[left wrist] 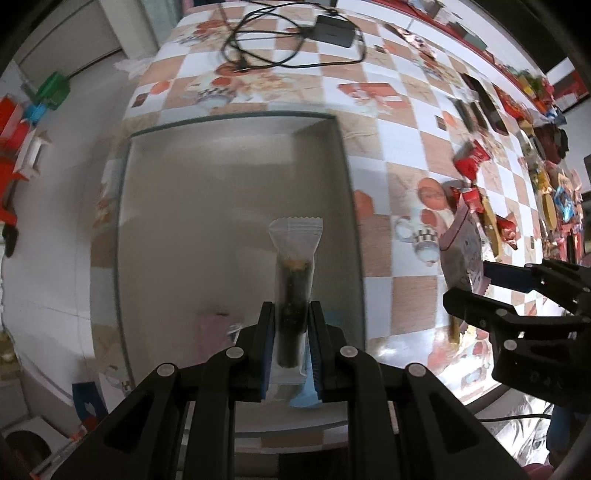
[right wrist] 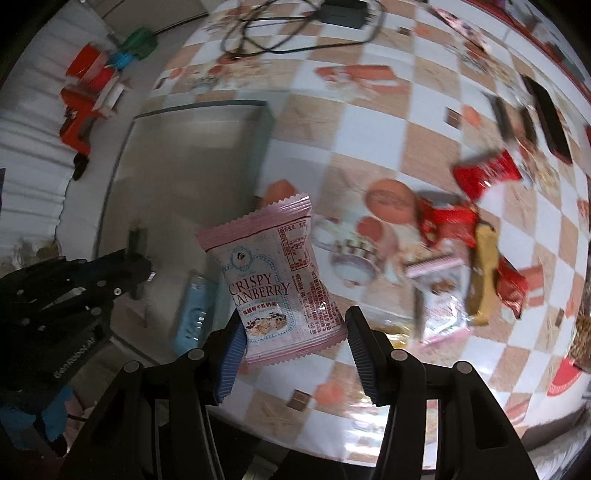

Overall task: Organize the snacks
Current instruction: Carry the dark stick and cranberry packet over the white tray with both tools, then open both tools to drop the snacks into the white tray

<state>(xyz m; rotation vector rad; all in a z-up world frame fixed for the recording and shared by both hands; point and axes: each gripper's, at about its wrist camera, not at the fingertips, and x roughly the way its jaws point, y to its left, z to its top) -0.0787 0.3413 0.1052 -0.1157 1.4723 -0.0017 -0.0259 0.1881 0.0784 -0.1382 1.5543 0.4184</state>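
Observation:
My left gripper (left wrist: 291, 314) is shut on a clear-wrapped dark seaweed roll (left wrist: 293, 280) and holds it above the grey tray (left wrist: 236, 158). A light blue packet (right wrist: 194, 314) and a pale pink packet (left wrist: 214, 328) lie in the tray's near end. My right gripper (right wrist: 295, 325) is shut on a pink Crispy Cranberry packet (right wrist: 277, 273), held above the table beside the tray's right wall. The right gripper also shows in the left wrist view (left wrist: 476, 291), and the left gripper shows at the left of the right wrist view (right wrist: 122, 273).
A checkered tablecloth (left wrist: 399, 122) covers the table. Loose snacks lie to the right: red packets (right wrist: 487, 173), a tan bar (right wrist: 482, 273), another pink packet (right wrist: 439, 299). A black power adapter with cables (left wrist: 332, 29) lies at the far end. Red and green items (right wrist: 92, 81) sit on the floor left.

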